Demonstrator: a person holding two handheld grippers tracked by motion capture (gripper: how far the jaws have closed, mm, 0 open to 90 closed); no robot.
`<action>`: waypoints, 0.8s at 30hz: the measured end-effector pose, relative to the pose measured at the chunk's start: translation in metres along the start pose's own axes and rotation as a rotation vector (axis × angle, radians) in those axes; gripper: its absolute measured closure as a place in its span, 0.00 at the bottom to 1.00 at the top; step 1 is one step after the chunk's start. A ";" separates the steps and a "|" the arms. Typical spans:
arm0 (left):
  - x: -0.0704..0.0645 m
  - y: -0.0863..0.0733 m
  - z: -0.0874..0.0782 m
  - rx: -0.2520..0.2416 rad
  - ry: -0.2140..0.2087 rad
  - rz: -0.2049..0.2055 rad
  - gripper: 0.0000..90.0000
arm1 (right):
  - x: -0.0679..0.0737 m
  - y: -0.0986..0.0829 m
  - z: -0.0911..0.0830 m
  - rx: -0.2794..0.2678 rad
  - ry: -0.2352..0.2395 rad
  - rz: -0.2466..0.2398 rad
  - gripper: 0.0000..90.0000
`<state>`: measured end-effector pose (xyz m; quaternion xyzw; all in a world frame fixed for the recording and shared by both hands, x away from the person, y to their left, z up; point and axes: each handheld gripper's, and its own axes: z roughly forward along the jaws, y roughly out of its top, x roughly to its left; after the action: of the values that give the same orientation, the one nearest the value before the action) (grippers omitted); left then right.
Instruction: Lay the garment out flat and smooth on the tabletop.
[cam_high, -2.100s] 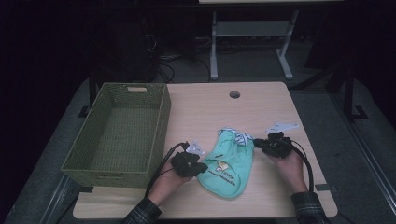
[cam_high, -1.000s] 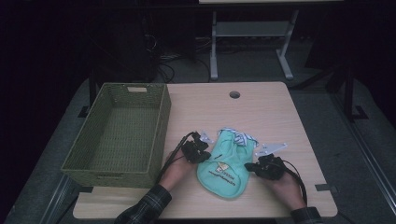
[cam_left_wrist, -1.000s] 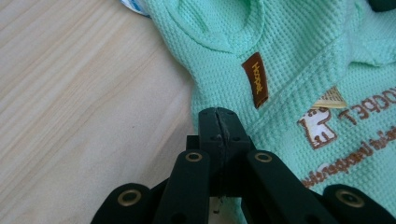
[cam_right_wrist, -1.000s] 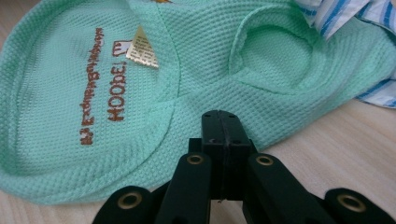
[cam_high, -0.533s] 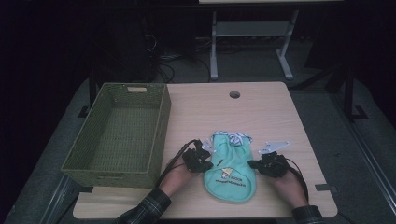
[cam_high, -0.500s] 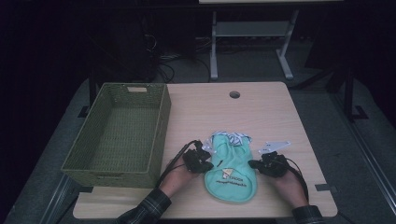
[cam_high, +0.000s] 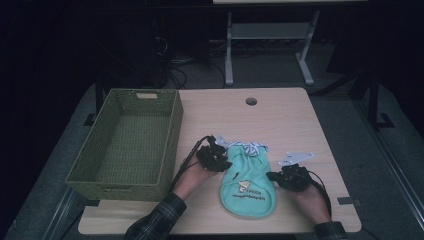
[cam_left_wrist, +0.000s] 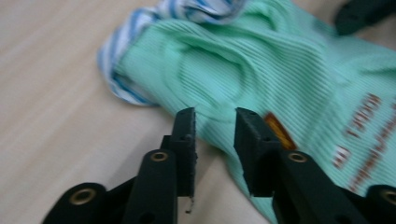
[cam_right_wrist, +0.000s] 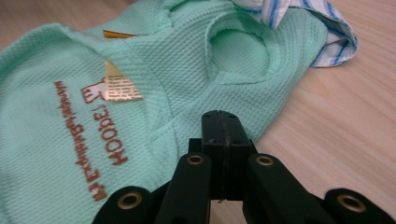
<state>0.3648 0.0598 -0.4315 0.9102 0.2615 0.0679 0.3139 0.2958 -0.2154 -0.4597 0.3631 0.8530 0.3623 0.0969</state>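
Note:
A small mint-green garment (cam_high: 247, 182) with brown lettering and a blue-and-white striped collar lies flat on the wooden table (cam_high: 280, 120). My left gripper (cam_high: 226, 163) is at its left edge, near the collar. In the left gripper view the gripper (cam_left_wrist: 215, 122) stands open, jaws straddling the garment's (cam_left_wrist: 280, 70) edge. My right gripper (cam_high: 273, 176) is at the garment's right edge. In the right gripper view the gripper (cam_right_wrist: 220, 116) is shut, and creases in the garment (cam_right_wrist: 163, 60) run toward its tip.
A green woven basket (cam_high: 172, 125), empty, stands on the table's left side next to my left hand. A round cable hole (cam_high: 251, 101) sits near the table's far edge. Beyond the table are a metal frame and cables on the floor.
Over two seconds my right gripper came nearer along the garment's right edge and the left moved up to its left edge. The garment turned from tilted to straight.

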 end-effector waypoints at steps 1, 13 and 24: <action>0.002 0.002 0.001 -0.001 0.009 -0.002 0.72 | 0.001 -0.001 -0.001 0.003 0.001 -0.004 1.00; 0.023 0.027 0.024 0.018 0.070 0.006 0.68 | 0.014 -0.013 -0.007 0.001 0.045 0.008 1.00; 0.030 0.027 0.038 0.091 0.102 0.003 1.00 | 0.015 -0.014 -0.003 0.040 0.048 0.010 1.00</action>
<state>0.4130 0.0368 -0.4467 0.9193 0.2787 0.1028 0.2583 0.2761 -0.2133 -0.4656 0.3605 0.8603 0.3542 0.0671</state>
